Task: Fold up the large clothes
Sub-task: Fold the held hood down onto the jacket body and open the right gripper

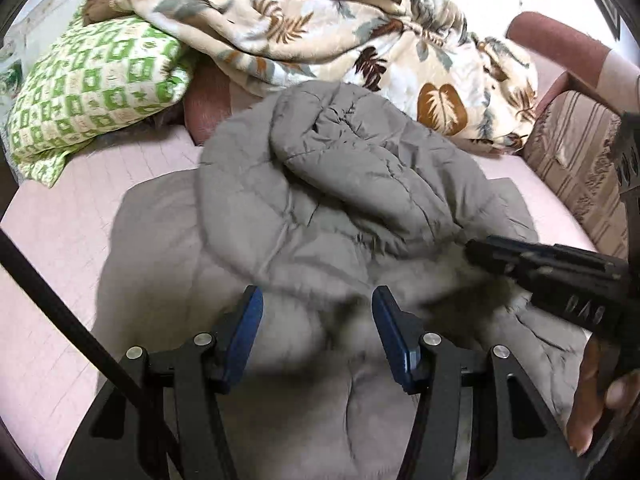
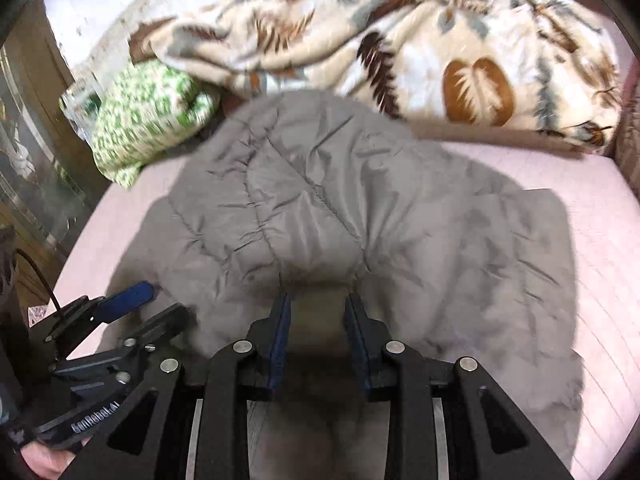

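Observation:
A grey quilted puffer jacket [image 1: 320, 208] lies on the pink bed sheet, its upper part folded over itself; it also shows in the right wrist view [image 2: 340, 208]. My left gripper [image 1: 318, 300] is open, its blue pads just above the jacket's near part, holding nothing. My right gripper [image 2: 318, 304] is open with a fold of the jacket bulging between its fingers. The right gripper shows at the right of the left wrist view [image 1: 480, 252]. The left gripper shows at the lower left of the right wrist view [image 2: 160, 304].
A leaf-print blanket [image 1: 360, 40] is bunched at the back of the bed. A green patterned pillow [image 1: 92, 84] lies back left. A striped cushion [image 1: 576, 168] stands at the right. Pink sheet [image 1: 60, 264] surrounds the jacket. A dark cable [image 1: 72, 320] crosses the lower left.

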Available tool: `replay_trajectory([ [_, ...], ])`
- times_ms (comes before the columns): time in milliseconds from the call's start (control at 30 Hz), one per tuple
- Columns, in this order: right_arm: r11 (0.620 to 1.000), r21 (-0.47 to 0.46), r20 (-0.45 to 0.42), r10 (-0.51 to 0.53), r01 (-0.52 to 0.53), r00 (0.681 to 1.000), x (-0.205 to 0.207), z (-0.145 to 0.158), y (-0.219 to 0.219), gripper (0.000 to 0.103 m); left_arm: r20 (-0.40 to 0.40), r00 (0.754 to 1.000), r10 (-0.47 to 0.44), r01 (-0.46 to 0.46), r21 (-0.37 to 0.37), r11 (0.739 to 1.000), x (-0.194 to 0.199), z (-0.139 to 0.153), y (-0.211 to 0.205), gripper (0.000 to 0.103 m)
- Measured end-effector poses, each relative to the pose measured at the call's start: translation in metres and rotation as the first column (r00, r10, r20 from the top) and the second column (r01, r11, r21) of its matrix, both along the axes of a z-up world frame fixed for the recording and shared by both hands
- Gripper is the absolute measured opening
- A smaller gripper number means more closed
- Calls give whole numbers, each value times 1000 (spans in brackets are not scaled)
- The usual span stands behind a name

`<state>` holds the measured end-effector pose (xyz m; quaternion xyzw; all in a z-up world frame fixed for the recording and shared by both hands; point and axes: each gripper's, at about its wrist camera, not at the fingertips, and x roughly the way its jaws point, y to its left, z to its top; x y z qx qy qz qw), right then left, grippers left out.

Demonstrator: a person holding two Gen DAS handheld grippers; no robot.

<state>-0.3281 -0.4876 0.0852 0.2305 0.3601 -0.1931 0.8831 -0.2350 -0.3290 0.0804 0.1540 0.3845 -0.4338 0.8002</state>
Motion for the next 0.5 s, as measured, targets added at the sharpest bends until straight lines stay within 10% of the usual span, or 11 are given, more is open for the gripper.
replay_trajectory([
  [267, 1000, -7, 6, -20, 20, 1000, -20, -3, 9, 31, -7, 995, 99, -99, -17, 995, 4, -6, 69, 56],
  [500, 998, 43, -103, -33, 38, 994, 10, -40, 1, 31, -171, 974, 146, -140, 50, 989, 38, -54, 78, 56],
])
